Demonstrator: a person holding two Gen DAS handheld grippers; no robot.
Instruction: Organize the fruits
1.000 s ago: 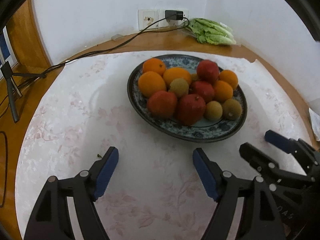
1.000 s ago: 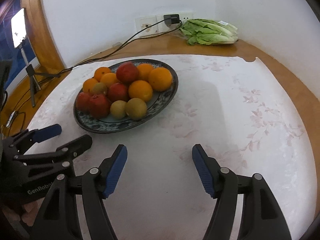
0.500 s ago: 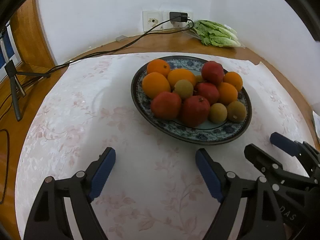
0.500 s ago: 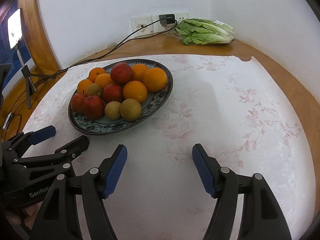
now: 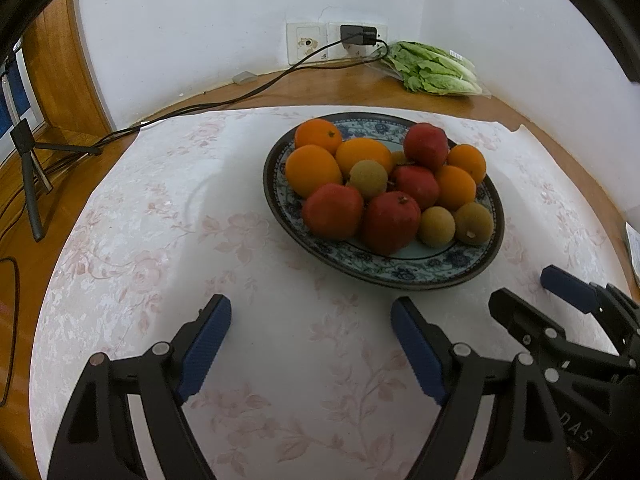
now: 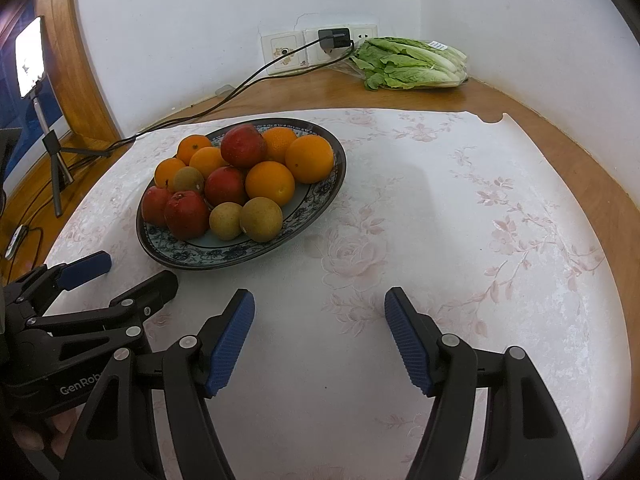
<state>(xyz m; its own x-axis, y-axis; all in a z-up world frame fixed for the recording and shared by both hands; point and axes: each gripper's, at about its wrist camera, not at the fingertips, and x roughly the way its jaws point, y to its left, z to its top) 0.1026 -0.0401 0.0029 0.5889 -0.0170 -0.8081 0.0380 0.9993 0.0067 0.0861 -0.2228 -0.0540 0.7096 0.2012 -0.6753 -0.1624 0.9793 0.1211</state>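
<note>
A blue-patterned plate (image 5: pixel 404 272) (image 6: pixel 316 194) on the floral tablecloth holds several oranges (image 5: pixel 312 170) (image 6: pixel 310 158), red pomegranates (image 5: pixel 390 222) (image 6: pixel 186 214) and small brownish-green fruits (image 5: pixel 474 224) (image 6: pixel 261 219), all heaped together. My left gripper (image 5: pixel 310 344) is open and empty, above the cloth just in front of the plate. My right gripper (image 6: pixel 320 340) is open and empty, in front and to the right of the plate; it also shows at the right of the left wrist view (image 5: pixel 532 296). The left gripper shows in the right wrist view (image 6: pixel 128 276).
A bag of romaine lettuce (image 5: pixel 434 68) (image 6: pixel 412 64) lies at the back by the wall corner. A charger in the wall sockets (image 6: pixel 334 38) trails a black cable (image 5: pixel 224 100) across the wooden table. A small tripod (image 5: pixel 30 176) stands at the left.
Both grippers have shifted slightly: the plate sits a little further right and lower in the left view. Jaws stay open and nothing was grasped.
</note>
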